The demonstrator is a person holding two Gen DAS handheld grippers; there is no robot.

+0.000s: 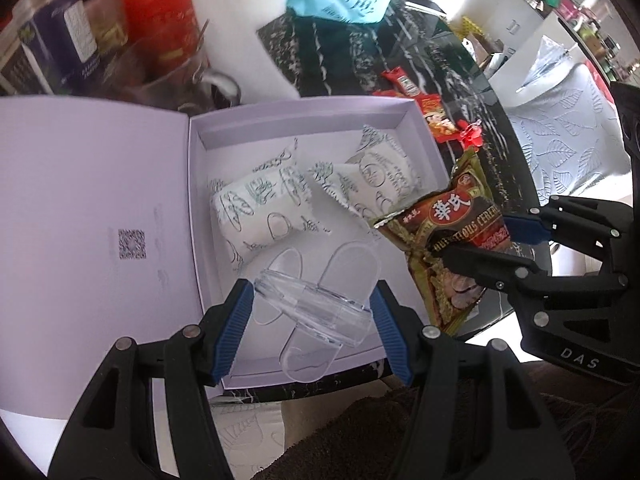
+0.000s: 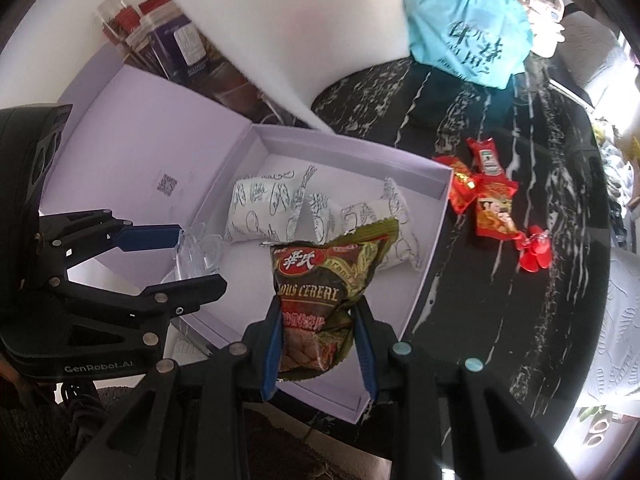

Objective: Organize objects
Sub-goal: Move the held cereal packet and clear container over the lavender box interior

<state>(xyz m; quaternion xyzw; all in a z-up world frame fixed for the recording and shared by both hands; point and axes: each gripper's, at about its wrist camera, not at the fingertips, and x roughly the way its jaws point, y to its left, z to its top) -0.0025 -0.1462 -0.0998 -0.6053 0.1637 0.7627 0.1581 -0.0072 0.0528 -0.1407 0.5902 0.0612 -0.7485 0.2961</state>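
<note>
An open lilac box [image 1: 408, 118] [image 2: 436, 200] lies on the black marble table, its lid [image 1: 92, 184] folded out to the left. Two white printed packets [image 1: 260, 208] [image 2: 264, 208] lie inside it. My left gripper [image 1: 312, 312] [image 2: 192, 254] is shut on a clear plastic holder [image 1: 320, 300] [image 2: 196, 256], just above the box's near end. My right gripper [image 2: 318, 344] [image 1: 476, 236] is shut on a brown-green cereal packet [image 2: 320, 292] [image 1: 448, 240], held over the box's right edge.
Red snack and ketchup sachets [image 2: 488, 196] [image 1: 424, 108] and a red plastic piece [image 2: 534, 250] lie on the table [image 2: 520, 320] right of the box. A cyan bag [image 2: 468, 32], white foam [image 2: 296, 32] and jars [image 1: 100, 32] stand behind.
</note>
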